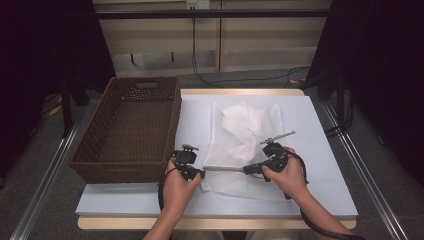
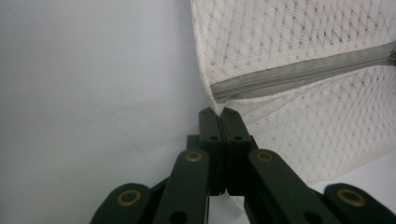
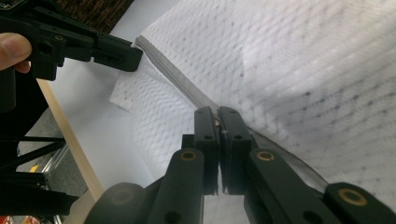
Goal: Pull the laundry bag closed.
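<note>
On the pale blue table top [image 1: 310, 150], toward its near edge, lies a white mesh laundry bag [image 1: 245, 145] with a grey zipper [image 2: 299, 74] running along its near end. White cloth sits bunched inside the bag at about 12 o'clock from the zipper. The left gripper [image 1: 200, 173] is clenched on the bag's fabric right at the zipper's end, at the bag's 8 o'clock corner; in the left gripper view its black jaws meet with the mesh pinched between them. The right gripper [image 1: 246, 170] is clamped on the zipper farther along, at about 3 o'clock from the left one, and in the right gripper view a small brass-coloured piece shows between its jaws, probably the slider. A stretch of zipper runs taut between the two. At 9 o'clock from the bag stands a brown wicker basket [image 1: 165, 130], just beside the left hand [image 1: 179, 187].
</note>
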Available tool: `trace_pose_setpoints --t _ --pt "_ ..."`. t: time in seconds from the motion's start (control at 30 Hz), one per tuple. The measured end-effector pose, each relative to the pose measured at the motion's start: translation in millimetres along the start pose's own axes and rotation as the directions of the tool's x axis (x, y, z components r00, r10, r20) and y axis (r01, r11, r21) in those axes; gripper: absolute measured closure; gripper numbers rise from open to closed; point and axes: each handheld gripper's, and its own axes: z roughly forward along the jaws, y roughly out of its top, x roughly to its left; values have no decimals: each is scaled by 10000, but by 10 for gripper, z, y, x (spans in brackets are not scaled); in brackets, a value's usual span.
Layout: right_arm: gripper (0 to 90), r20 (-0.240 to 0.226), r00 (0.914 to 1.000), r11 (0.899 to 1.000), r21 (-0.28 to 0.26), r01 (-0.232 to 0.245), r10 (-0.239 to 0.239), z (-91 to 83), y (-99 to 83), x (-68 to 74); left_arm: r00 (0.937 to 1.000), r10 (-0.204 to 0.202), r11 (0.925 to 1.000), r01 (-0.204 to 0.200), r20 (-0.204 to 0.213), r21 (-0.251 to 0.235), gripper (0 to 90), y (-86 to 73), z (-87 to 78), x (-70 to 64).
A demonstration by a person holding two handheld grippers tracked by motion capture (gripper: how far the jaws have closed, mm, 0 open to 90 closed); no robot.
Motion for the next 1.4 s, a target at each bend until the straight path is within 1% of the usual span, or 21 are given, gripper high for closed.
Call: trace_pose_setpoints --t 0.07,0.1,0.33,0.47,0.53,0.57,0.63,0.67,0.7,0.8,0.9,0.93,1.1,1.13,1.17,1.2,1.37,1.4 --pt "871 -24 10000 10000 -45 -37 37 -19 -17 -15 10000 -14 10000 14 -1 16 893 0 3 4" --pt "871 -36 10000 10000 -57 -25 25 -28 -24 -20 10000 -52 10000 51 67 37 893 0 3 6" --pt "871 40 10000 9999 -135 -37 38 -67 -55 -50 10000 -55 10000 55 10 54 893 -1 8 15" --pt "871 -15 9998 9997 -136 -185 184 -94 -76 -73 9999 -76 10000 75 68 48 893 -1 10 10" --pt "871 -54 9999 9998 -164 -118 117 -100 -80 -83 10000 -30 10000 31 -30 46 893 -1 10 12" --pt "871 24 9999 9998 -164 -101 101 -104 -83 -83 10000 -22 10000 22 -5 74 893 -1 11 16" --pt "871 22 9999 9998 -154 -99 100 -112 -88 -87 10000 -34 10000 34 18 78 893 -3 14 18" --pt "871 14 9998 9997 -145 -187 187 -119 -91 -86 10000 -69 10000 69 -6 68 893 -4 17 14" --pt "871 33 9999 9998 -174 -127 128 -121 -93 -91 10000 -37 9999 37 -13 111 893 -3 16 15" --pt "871 -15 9999 9997 -185 -157 157 -135 -101 -93 10000 22 9999 -20 -79 152 893 -1 18 3" --pt "871 -73 9999 9997 -208 -110 109 -145 -108 -89 10000 5 9999 -4 -90 140 893 1 17 -2" --pt "871 -25 9999 9997 -240 -102 102 -147 -109 -85 10000 2 9999 -1 -82 135 893 1 17 0" --pt "872 -122 9997 9992 -337 -195 191 -178 -112 -97 10000 -56 9999 57 -54 113 893 3 14 -1" --pt "871 -119 9997 9993 -319 -213 210 -181 -117 -96 10000 -16 9998 17 -80 196 893 5 12 -1" --pt "871 -75 9998 9994 -301 -197 195 -180 -121 -96 10000 -35 9998 36 -52 180 893 6 16 5" --pt "872 7 9998 9994 -296 -174 175 -180 -127 -101 9999 18 9998 -15 -126 211 893 7 17 11" --pt "872 -9 9996 9988 -393 -292 291 -231 -141 -144 9999 31 9998 -28 -170 216 893 6 26 13" --pt "872 13 9995 9987 -392 -327 328 -238 -144 -145 9999 -49 9998 52 -166 175 893 5 30 5"
